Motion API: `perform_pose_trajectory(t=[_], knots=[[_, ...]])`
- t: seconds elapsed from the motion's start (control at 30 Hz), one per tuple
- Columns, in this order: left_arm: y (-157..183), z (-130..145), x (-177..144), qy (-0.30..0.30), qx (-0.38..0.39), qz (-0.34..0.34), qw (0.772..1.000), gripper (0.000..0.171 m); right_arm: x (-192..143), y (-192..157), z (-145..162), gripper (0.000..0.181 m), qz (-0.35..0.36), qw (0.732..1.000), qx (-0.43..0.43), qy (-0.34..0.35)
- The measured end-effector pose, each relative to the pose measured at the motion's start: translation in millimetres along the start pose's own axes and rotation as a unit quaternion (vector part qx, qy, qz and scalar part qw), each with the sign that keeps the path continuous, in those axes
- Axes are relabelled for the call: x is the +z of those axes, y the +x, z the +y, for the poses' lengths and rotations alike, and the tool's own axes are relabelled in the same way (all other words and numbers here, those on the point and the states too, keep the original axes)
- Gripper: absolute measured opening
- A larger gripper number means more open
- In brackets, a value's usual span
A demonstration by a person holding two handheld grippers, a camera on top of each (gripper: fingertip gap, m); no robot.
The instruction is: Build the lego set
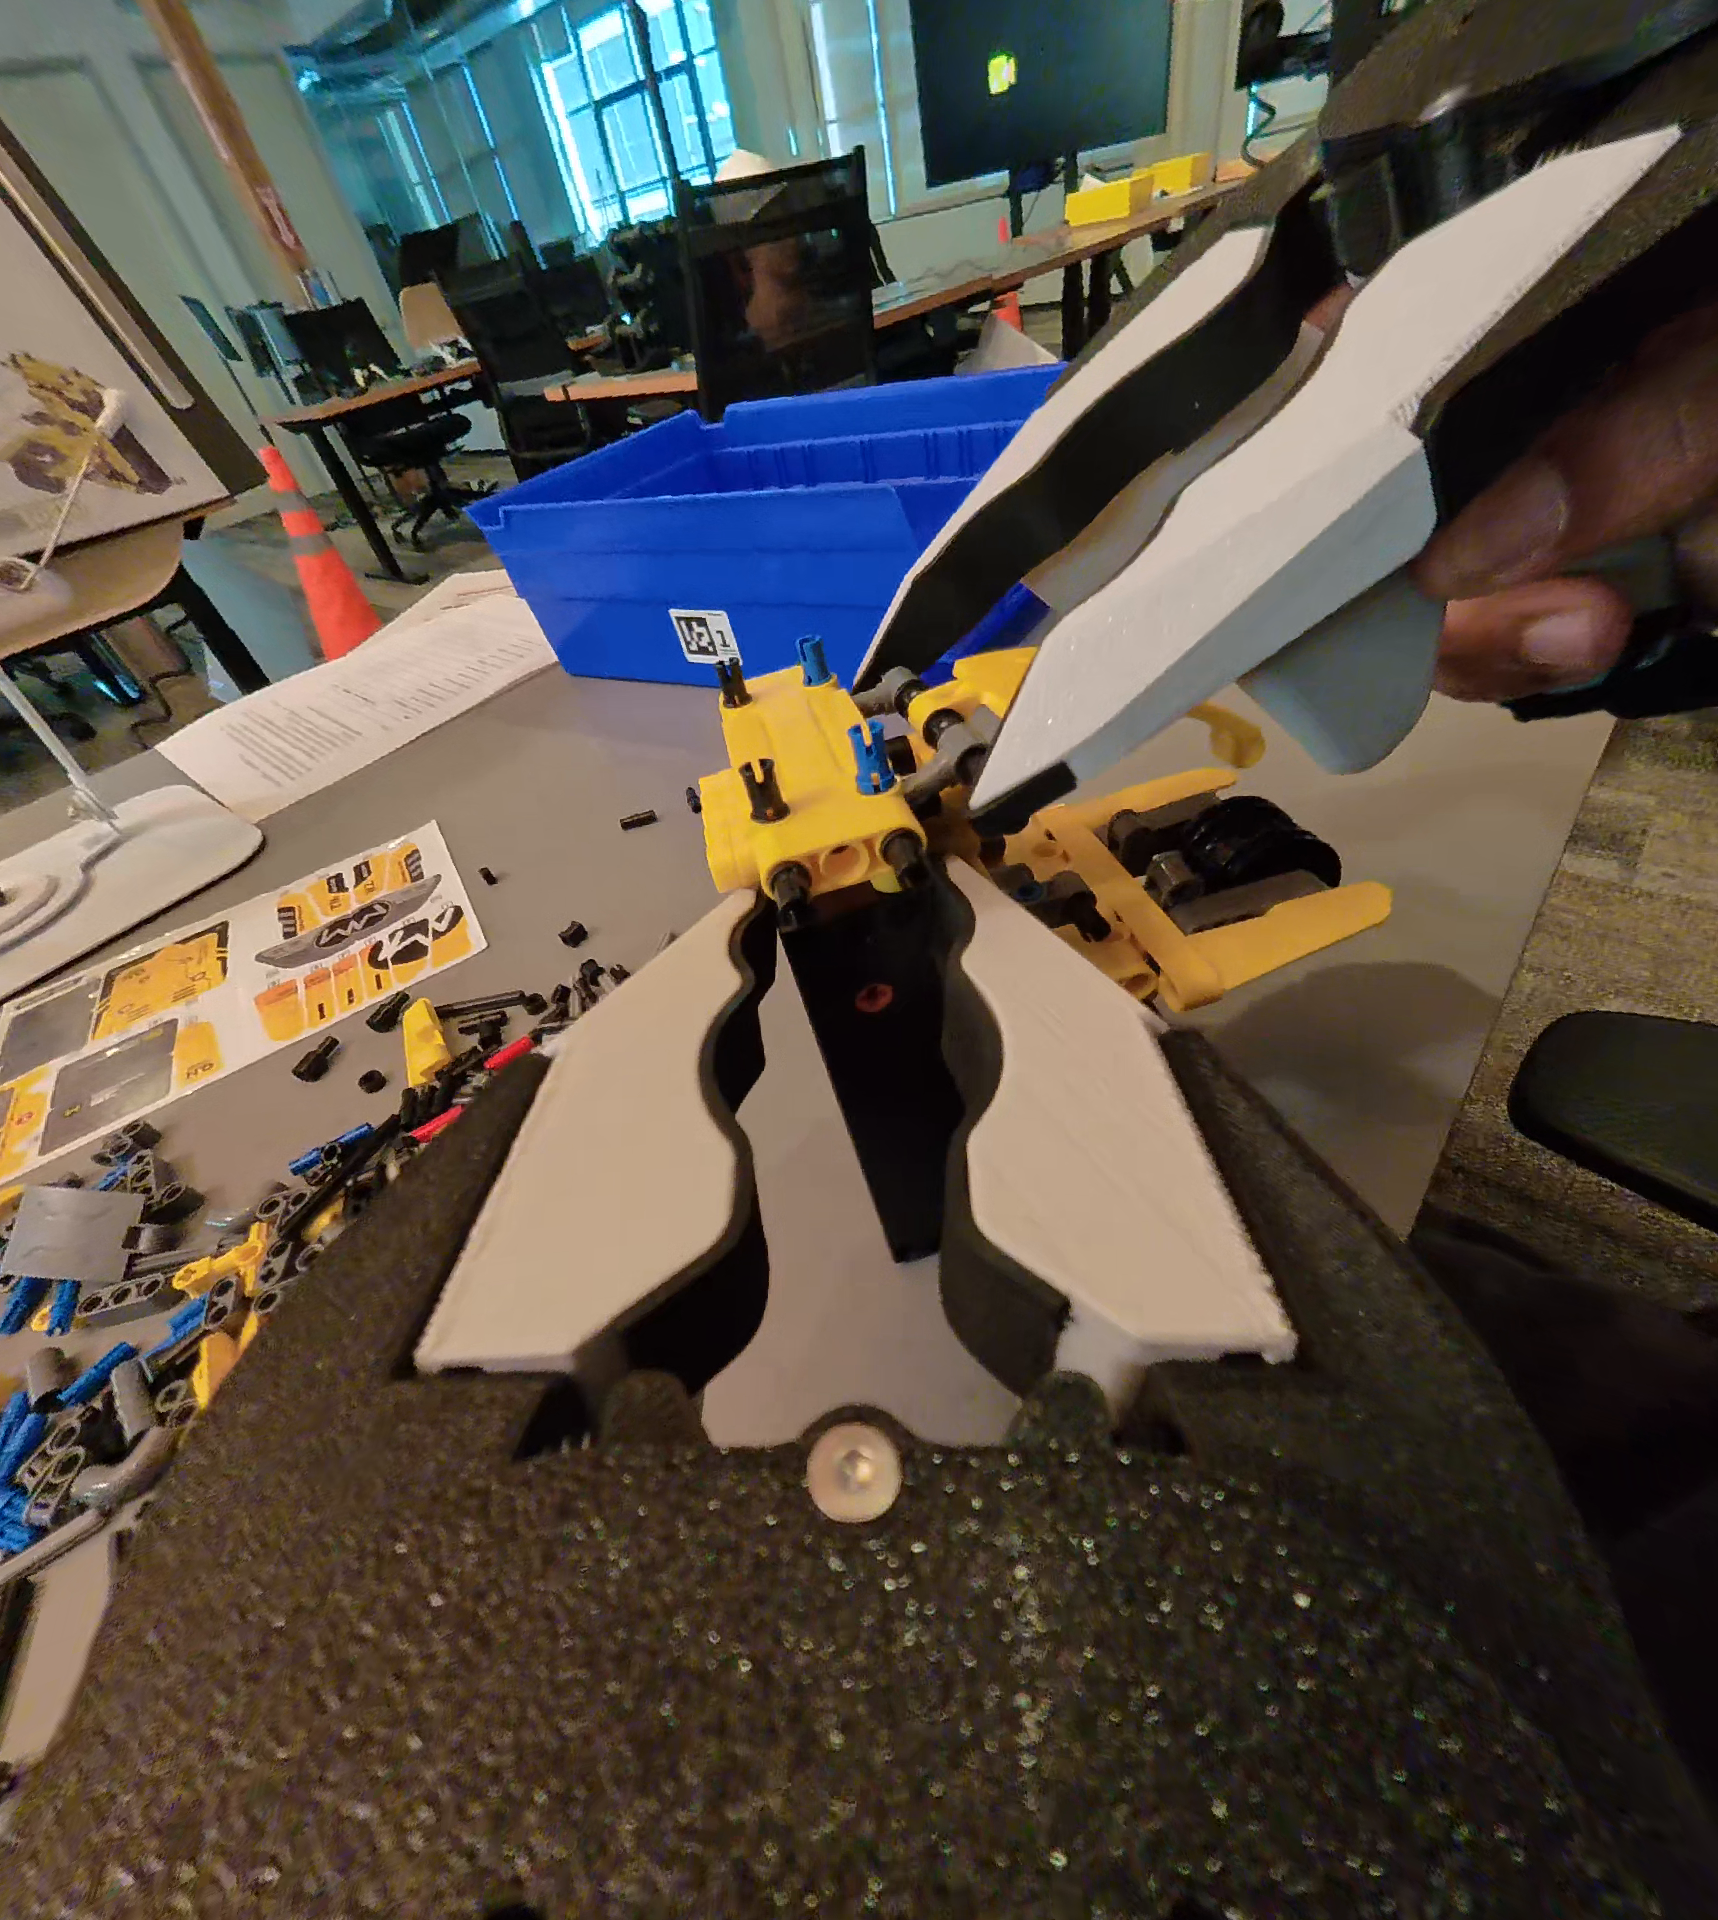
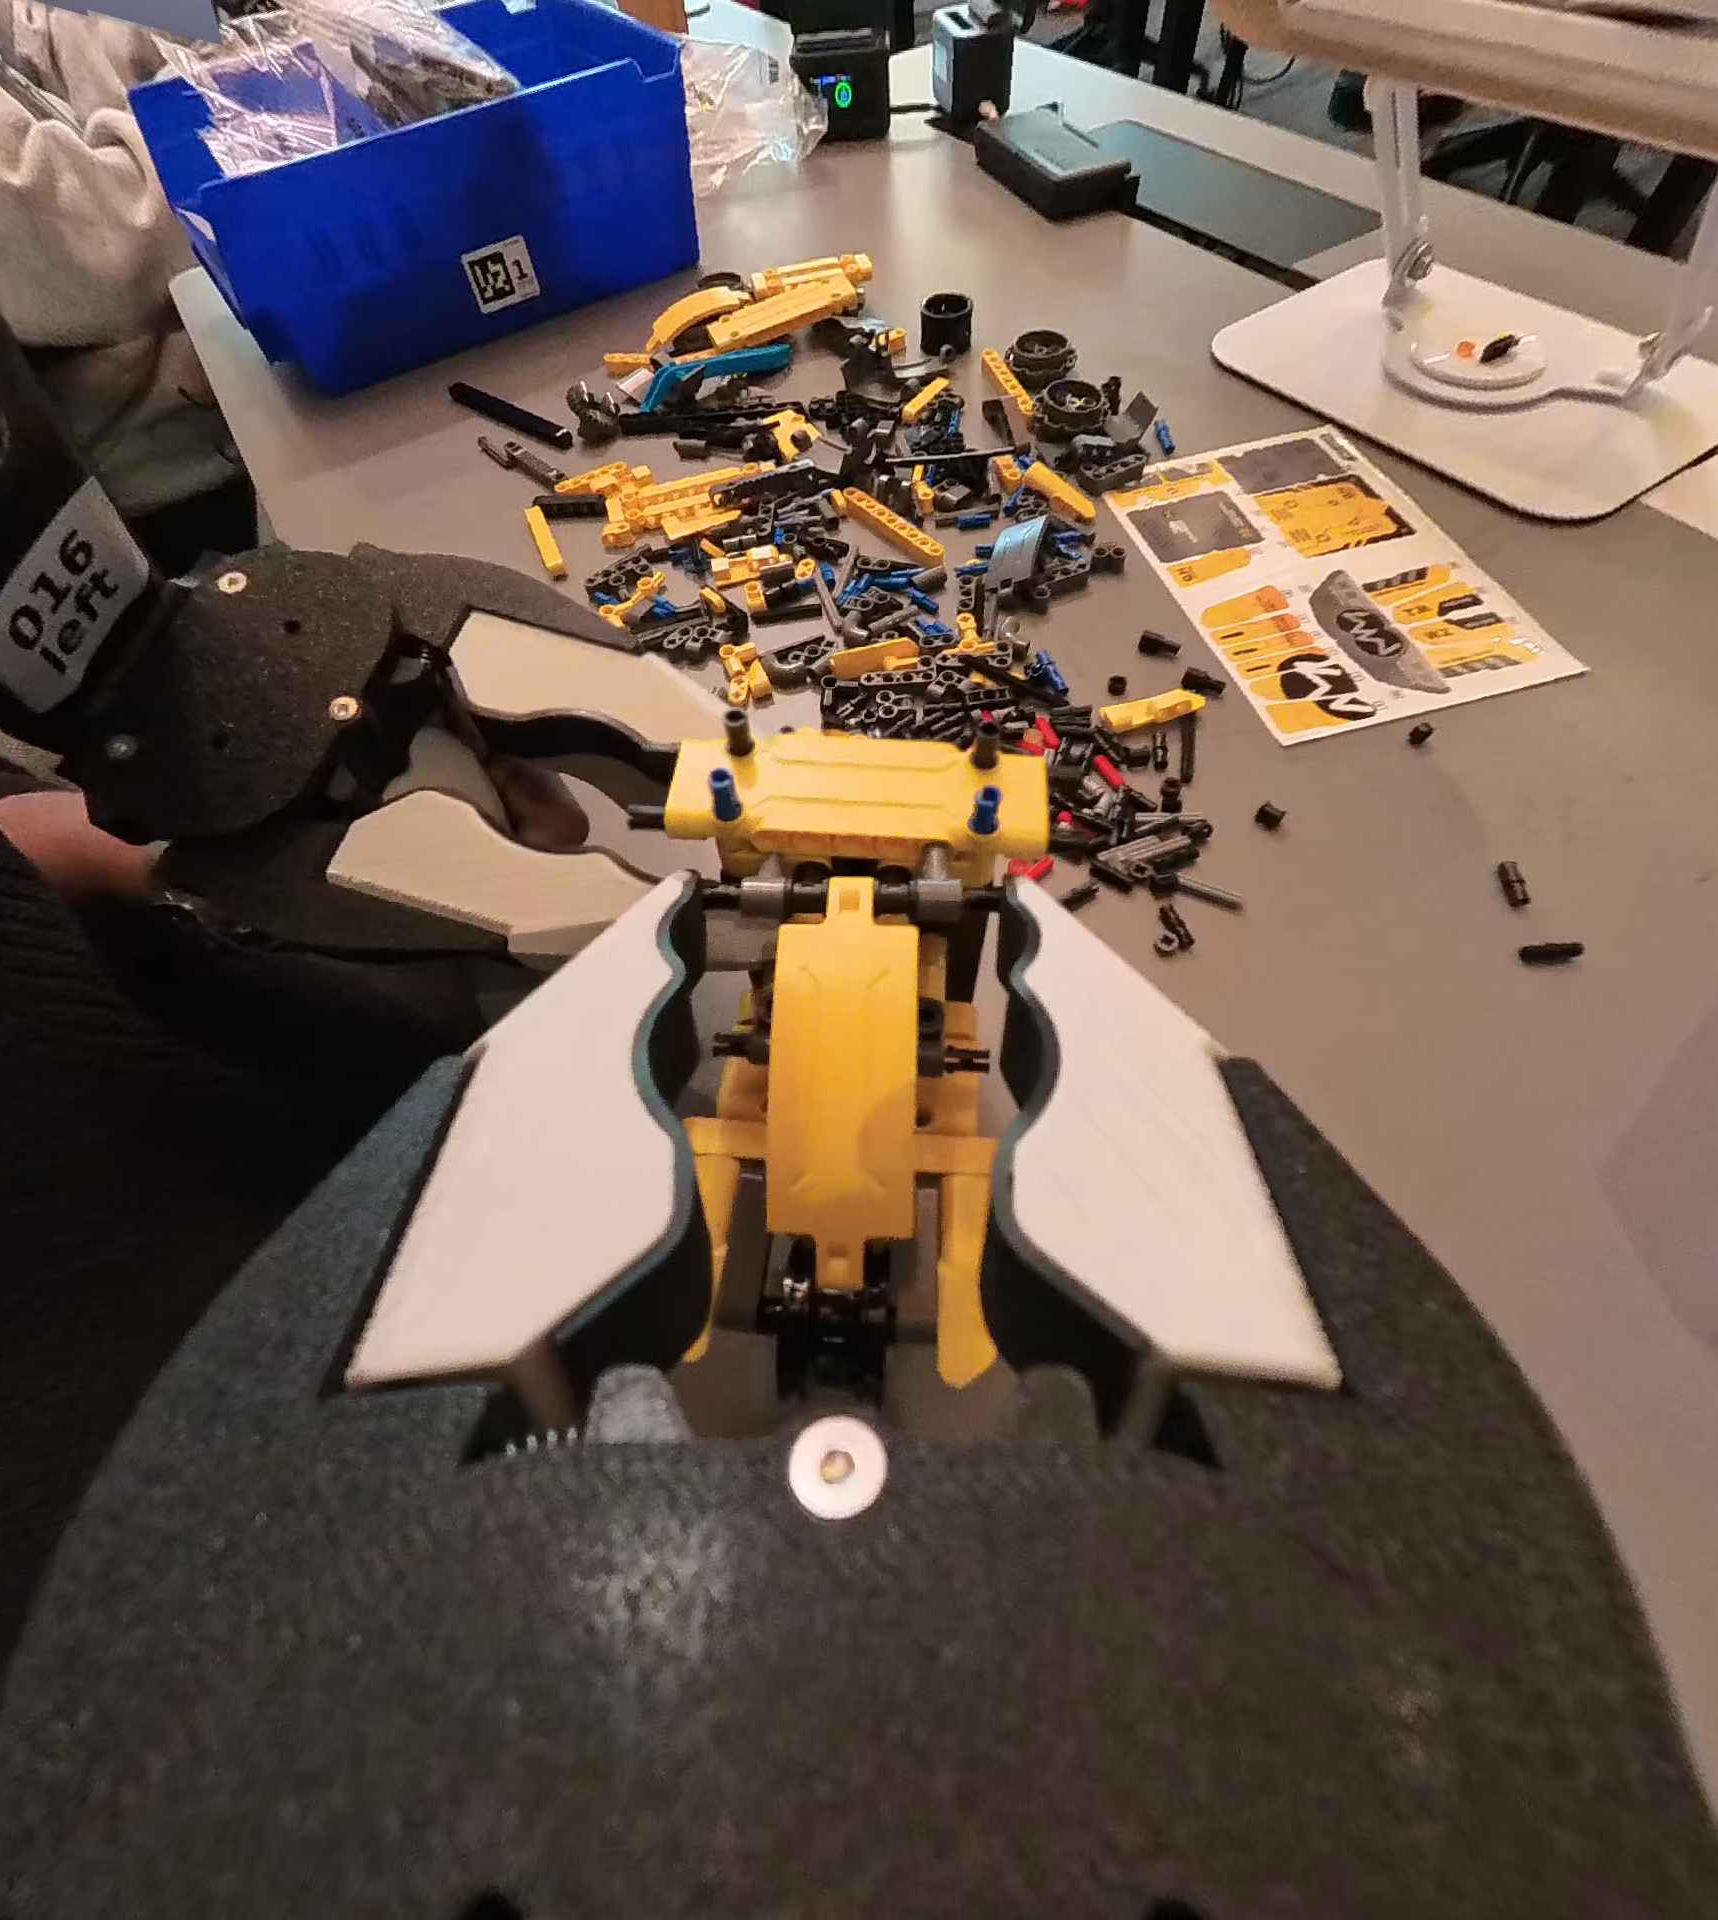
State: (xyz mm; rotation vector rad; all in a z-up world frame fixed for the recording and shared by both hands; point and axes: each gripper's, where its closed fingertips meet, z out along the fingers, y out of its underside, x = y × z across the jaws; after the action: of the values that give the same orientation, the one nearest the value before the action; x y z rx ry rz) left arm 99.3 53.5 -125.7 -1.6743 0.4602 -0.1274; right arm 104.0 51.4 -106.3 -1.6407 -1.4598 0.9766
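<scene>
My left tongs pinch the yellow model at its black underside, beneath the yellow block with blue and black pegs. My right tongs close on the same model's grey cross-axle, the yellow body lying between the fingers. The model is held just above the grey bench. Loose pieces, yellow, black and blue, lie heaped beyond. Sticker sheet beside the heap. Blue bin at the far edge; white stand base to the right.
</scene>
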Motion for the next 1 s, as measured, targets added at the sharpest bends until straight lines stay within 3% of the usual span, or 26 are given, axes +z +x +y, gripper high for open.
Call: perform_pose_trajectory(t=[0.43, 1.0], knots=[[-6.1, 0.6, 1.4, 0.006, -0.032, -0.01, 0.999, 0.029, 4.9, 3.1, -5.9, 0.056, 0.009, 0.995, 0.054, 0.089], [-8.6, 1.1, 2.8, 0.005, -0.062, -0.002, 0.998, 0.03, 8.2, 5.0, -5.0, 0.056, 0.016, 0.997, 0.016, 0.072]])
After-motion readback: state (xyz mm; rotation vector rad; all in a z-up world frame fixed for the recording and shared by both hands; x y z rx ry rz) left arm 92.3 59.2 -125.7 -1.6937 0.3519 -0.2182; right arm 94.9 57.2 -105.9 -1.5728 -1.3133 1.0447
